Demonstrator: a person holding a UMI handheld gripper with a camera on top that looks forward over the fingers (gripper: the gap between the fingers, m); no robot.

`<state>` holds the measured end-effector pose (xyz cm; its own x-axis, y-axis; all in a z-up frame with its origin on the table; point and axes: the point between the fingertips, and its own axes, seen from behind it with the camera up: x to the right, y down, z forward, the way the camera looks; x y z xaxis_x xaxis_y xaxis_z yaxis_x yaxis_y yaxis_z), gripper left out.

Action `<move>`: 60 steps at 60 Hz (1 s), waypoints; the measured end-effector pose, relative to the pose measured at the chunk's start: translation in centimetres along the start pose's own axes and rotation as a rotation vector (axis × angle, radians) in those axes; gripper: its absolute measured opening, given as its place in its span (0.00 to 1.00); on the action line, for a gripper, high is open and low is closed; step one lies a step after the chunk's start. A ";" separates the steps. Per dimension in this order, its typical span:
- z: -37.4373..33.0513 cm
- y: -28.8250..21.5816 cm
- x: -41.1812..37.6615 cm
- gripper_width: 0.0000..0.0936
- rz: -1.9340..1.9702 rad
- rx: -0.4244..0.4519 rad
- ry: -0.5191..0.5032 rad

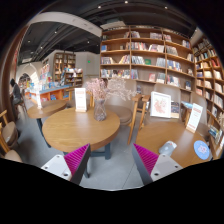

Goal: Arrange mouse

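Two pink pads sit on the tool (112, 160), whose fingers (75, 160) stand wide apart with nothing between them. Beyond the left finger is a round wooden desk (78, 128), smooth and brown, with a clear vase (99, 103) on it. Right of the round desk is another wooden desk (180, 140). Tall wooden bookshelves (150, 55) line the wall behind. I cannot see any mouse. Grey floor (110, 175) lies open between the desks.

Two round tables (80, 128), two fingers (76, 158), one vase (99, 104)
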<state>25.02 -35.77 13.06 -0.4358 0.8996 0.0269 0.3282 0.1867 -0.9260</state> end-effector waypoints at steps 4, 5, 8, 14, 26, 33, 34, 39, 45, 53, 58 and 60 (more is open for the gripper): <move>0.0 0.2 0.7 0.91 0.010 -0.009 0.014; 0.1 0.3 1.0 0.91 0.011 -0.011 0.020; -0.1 0.5 1.9 0.91 0.013 -0.017 0.040; 0.7 1.3 5.2 0.91 0.024 -0.029 0.085; 1.4 3.6 12.2 0.91 0.058 -0.068 0.195; 1.5 4.8 15.6 0.91 0.072 -0.085 0.258; 1.6 5.0 16.1 0.91 0.072 -0.088 0.266; 1.7 5.8 18.4 0.91 0.075 -0.102 0.308; 2.0 6.8 20.8 0.91 0.084 -0.115 0.340; 3.2 7.5 23.0 0.92 0.091 -0.128 0.366; 3.8 7.7 23.7 0.91 0.111 -0.133 0.361; 4.3 7.8 23.8 0.91 0.123 -0.136 0.356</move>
<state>13.58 -14.56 4.83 -0.0764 0.9946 0.0699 0.4785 0.0981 -0.8726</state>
